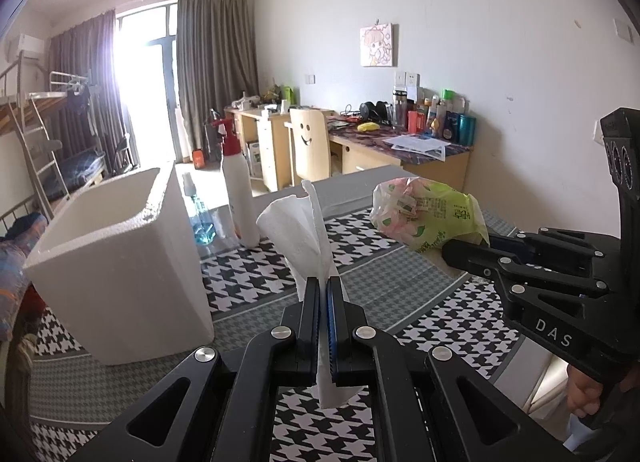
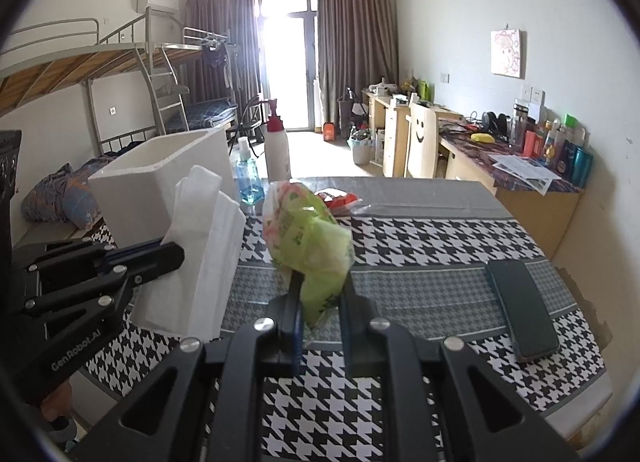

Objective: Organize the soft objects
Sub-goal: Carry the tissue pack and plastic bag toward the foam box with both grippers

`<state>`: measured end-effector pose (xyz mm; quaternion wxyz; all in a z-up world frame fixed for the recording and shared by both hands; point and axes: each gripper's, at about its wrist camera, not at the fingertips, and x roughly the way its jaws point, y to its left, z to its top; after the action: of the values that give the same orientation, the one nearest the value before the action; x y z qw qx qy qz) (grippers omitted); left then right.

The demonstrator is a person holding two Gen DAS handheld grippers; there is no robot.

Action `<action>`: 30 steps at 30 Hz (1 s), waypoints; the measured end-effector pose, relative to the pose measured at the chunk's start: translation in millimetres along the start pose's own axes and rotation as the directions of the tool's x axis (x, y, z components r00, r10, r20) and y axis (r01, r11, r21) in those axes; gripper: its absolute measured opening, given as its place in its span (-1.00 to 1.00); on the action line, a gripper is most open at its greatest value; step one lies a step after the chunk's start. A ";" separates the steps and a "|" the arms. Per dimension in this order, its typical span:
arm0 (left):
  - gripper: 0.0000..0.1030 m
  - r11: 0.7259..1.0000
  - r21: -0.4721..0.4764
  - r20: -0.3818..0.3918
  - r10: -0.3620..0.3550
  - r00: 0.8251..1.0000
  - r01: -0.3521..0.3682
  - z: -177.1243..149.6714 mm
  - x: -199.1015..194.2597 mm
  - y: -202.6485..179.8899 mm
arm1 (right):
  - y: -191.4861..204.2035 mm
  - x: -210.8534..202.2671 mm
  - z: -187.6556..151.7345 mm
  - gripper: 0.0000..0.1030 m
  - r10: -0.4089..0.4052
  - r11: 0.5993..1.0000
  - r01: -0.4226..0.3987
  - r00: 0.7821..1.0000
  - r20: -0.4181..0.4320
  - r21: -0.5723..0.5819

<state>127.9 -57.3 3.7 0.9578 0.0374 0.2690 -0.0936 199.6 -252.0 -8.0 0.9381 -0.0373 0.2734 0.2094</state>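
My left gripper [image 1: 323, 282] is shut on a white paper towel [image 1: 298, 229], which stands up above the jaws and hangs out below them. The right wrist view shows the same towel [image 2: 200, 254] in the left gripper [image 2: 172, 252], held above the table. My right gripper [image 2: 320, 282] is shut on a green and pink plastic packet [image 2: 308, 234]. In the left wrist view that packet [image 1: 428, 213] sticks out of the right gripper [image 1: 452, 248] at the right. A white foam box [image 1: 120, 262], open at the top, stands on the table to the left of both grippers.
The table wears a black-and-white houndstooth cloth [image 2: 420, 238]. A dark phone [image 2: 522, 308] lies near its right edge. A white spray bottle with a red top [image 1: 238, 189] and a blue bottle [image 1: 200, 217] stand behind the box. A red packet [image 2: 338, 197] lies further back.
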 end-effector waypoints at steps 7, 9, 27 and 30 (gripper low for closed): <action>-0.93 1.000 0.008 0.014 0.011 1.000 -0.011 6.3 -0.8 2.0 | -1.0 2.1 5.8 -0.63 -0.003 1.000 0.003 1.000 -0.003 0.004; -0.93 1.000 0.010 0.018 0.013 1.000 -0.013 7.3 -1.9 2.8 | -0.2 1.4 7.3 -0.63 -0.001 1.000 0.001 1.000 0.002 0.002; -0.93 0.999 0.015 0.053 0.034 0.998 -0.034 27.0 -4.3 12.4 | 1.4 0.7 28.2 -0.63 0.016 1.000 -0.016 0.999 0.039 -0.014; -0.93 0.999 0.017 0.061 0.040 0.997 -0.041 30.7 -6.1 14.0 | 2.0 1.3 32.0 -0.63 0.019 1.000 -0.018 0.999 0.045 -0.015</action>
<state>141.1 -46.4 33.4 0.9669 0.0489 0.2382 -0.0776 215.7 -243.9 18.5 0.9418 -0.0369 0.2509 0.2207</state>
